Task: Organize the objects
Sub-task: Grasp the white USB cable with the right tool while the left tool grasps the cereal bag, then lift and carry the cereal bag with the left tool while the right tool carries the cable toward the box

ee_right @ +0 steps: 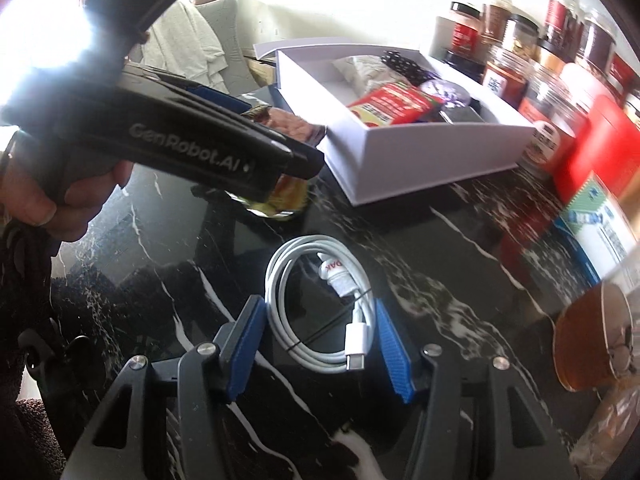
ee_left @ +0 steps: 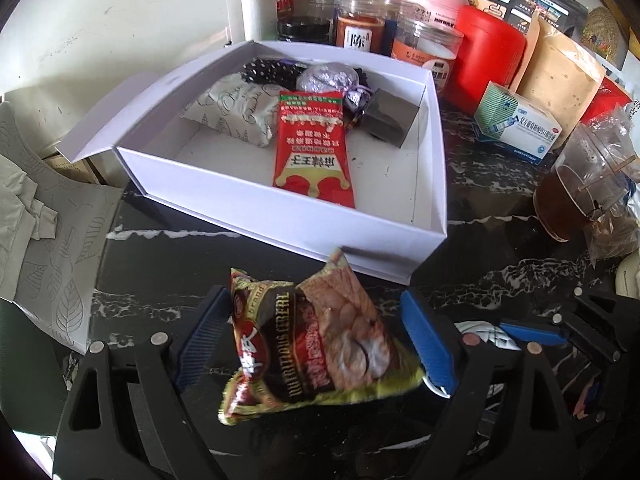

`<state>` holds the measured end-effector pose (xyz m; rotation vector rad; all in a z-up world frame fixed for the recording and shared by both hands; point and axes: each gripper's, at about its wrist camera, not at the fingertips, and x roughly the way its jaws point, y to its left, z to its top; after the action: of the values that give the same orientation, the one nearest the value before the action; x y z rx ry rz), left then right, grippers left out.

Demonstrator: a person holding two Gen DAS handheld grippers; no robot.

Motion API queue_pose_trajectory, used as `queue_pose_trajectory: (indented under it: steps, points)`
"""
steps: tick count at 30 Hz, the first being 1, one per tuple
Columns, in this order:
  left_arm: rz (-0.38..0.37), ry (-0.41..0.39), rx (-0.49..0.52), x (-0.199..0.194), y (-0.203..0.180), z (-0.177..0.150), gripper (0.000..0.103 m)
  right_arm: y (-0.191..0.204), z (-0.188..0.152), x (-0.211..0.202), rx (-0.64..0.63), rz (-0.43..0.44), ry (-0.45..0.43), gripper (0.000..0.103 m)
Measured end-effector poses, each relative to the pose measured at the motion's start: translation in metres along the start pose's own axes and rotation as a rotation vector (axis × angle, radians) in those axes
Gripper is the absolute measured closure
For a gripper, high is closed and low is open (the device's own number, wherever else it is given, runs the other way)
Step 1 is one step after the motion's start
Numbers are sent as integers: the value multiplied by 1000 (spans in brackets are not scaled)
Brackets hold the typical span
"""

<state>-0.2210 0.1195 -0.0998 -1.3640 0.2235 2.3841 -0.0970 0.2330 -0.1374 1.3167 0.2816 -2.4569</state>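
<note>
Box [ee_left: 280, 224]: white card. Sachet [ee_left: 310, 142] inside: red, gold crown, green strip on top. Cereal packet [ee_left: 316, 340]: dark brown and yellow, white lettering. Cable [ee_right: 316, 312]: white. Tabletop [ee_right: 420, 264]: black, white veining. Pads [ee_right: 390, 348]: blue, 2 per gripper. Canister [ee_left: 490, 66]: plain red.

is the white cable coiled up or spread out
Coiled. The white USB cable lies on the black marble table in a neat loop held by thin black ties, its plug tucked inside.

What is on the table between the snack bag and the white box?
Nothing: in the left wrist view, only bare dark table lies between the snack bag and the white box.
</note>
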Motion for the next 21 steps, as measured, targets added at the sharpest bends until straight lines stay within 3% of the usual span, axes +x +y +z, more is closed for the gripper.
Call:
queue_pose_trajectory:
  steps: [5,8,9,13,21]
  points:
    - [-7,79,-17,20,-2,-1,18,-4,-6,-5,15,-15,6,47]
    - [-23,60,-14,16,-3,-3,20,-6,-11,-8,23,-21,6,47]
    - [-29,52,-14,14,-3,-4,26,-7,-12,-9,26,-23,7,47]
    - [-52,38,-5,5,-7,-16,33,-8,-18,-13,39,-32,9,47]
    - [-51,42,34,-16,-23,-47,34,-9,-34,-24,59,-48,14,47]
